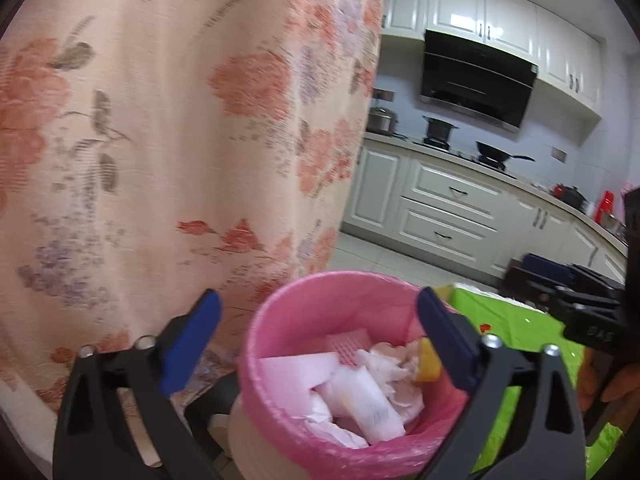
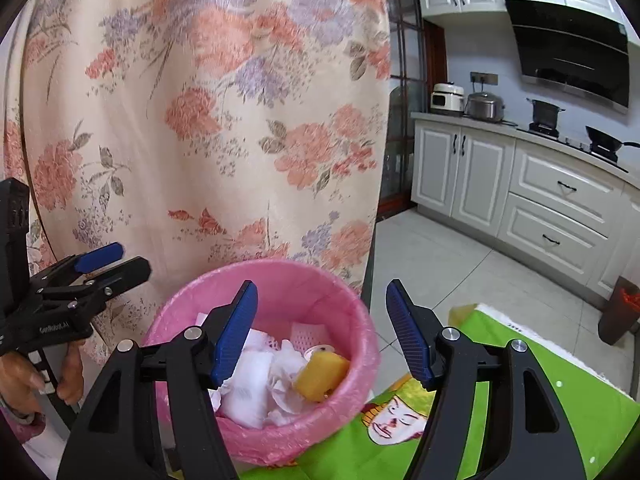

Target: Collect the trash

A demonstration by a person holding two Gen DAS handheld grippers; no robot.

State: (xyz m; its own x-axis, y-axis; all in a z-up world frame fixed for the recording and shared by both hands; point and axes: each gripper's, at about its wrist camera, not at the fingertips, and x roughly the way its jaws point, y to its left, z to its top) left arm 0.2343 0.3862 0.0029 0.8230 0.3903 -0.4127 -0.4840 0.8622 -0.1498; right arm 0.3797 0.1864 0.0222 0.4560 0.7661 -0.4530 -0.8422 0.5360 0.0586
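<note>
Both our claws hang spread with nothing between their blue pads: the left gripper (image 1: 318,344) and the right gripper (image 2: 320,332). Beyond and above them we see a floral curtain (image 2: 208,112). Below our right claw lies a green printed cloth (image 2: 592,408). Just under both claws sits the pink-lined bin (image 2: 356,376), its rim near our fingertips. Inside it lie crumpled white paper (image 2: 248,392) and, smaller, a yellow sponge block (image 2: 320,374).
</note>
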